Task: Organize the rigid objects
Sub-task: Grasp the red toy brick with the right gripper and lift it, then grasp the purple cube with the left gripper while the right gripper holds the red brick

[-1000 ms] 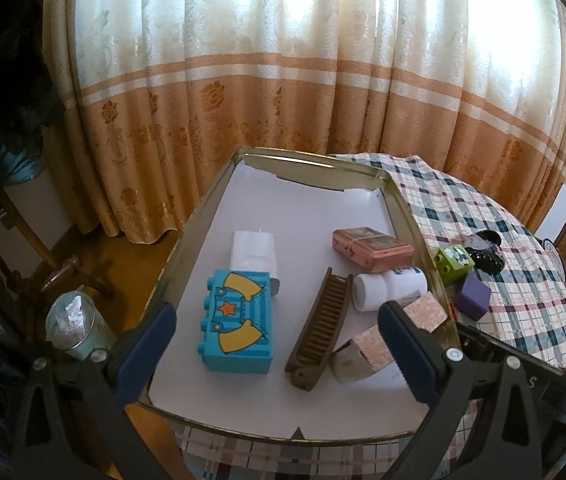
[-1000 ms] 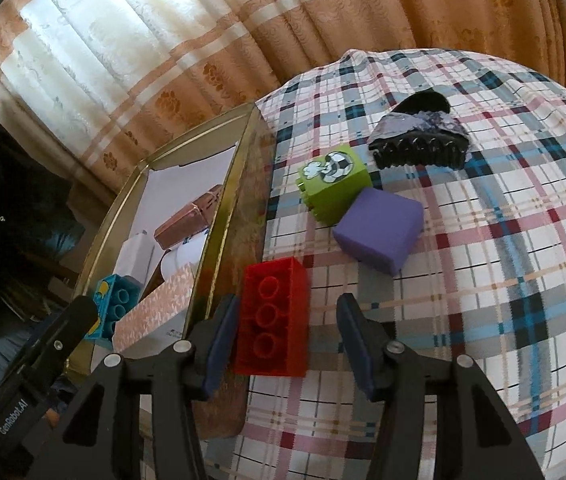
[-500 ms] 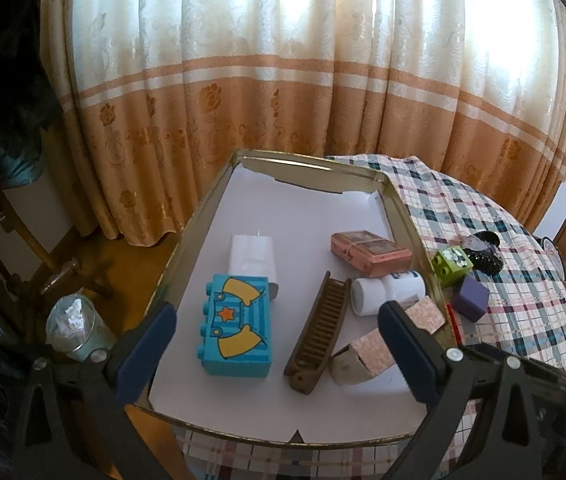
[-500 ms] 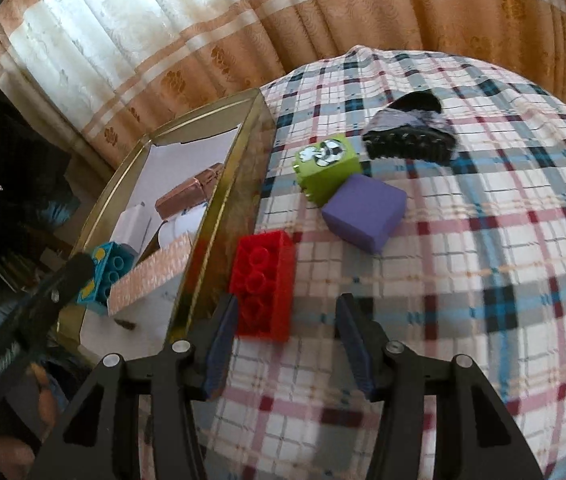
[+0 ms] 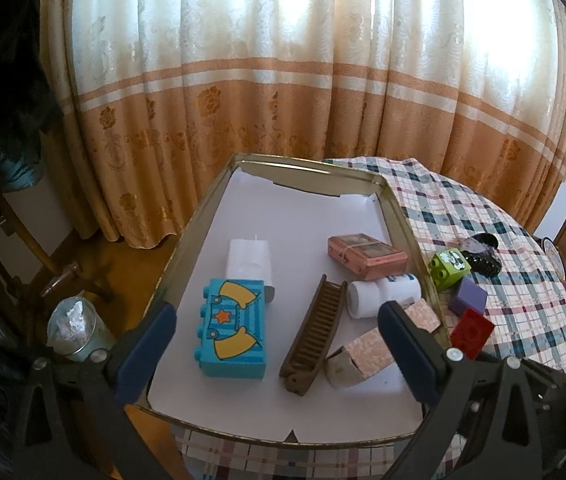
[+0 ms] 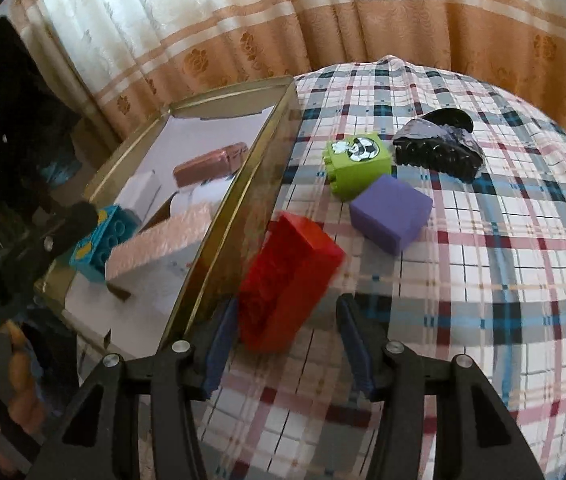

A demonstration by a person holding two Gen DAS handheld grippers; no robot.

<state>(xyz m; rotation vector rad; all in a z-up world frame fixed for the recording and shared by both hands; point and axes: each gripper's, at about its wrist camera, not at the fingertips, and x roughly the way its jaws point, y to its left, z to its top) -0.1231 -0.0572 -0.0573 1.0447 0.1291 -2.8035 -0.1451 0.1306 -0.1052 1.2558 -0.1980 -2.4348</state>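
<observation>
A red brick (image 6: 287,276) stands tipped on the checked tablecloth, right beside the gold tray's wall (image 6: 243,184). My right gripper (image 6: 286,306) is open around its near end: the left pad touches it and the right pad stands clear. The red brick (image 5: 471,332) also shows in the left wrist view. My left gripper (image 5: 275,309) hovers open over the tray (image 5: 203,216), holding nothing. In the tray lie a blue brick (image 5: 233,332), a brown comb (image 5: 315,336), a white bottle (image 5: 383,294), a pink case (image 5: 367,256), a white block (image 5: 249,258) and a patterned box (image 5: 367,354).
On the cloth beyond the red brick sit a green brick (image 6: 357,164), a purple block (image 6: 391,212) and a black hair clip (image 6: 439,152). Curtains hang behind the round table. A wooden chair and a jar (image 5: 71,328) stand on the floor to the left.
The red brick lay flat with its studs up; now it is tipped up with the studs facing the tray. The right gripper has rolled a little. The left view is unchanged.
</observation>
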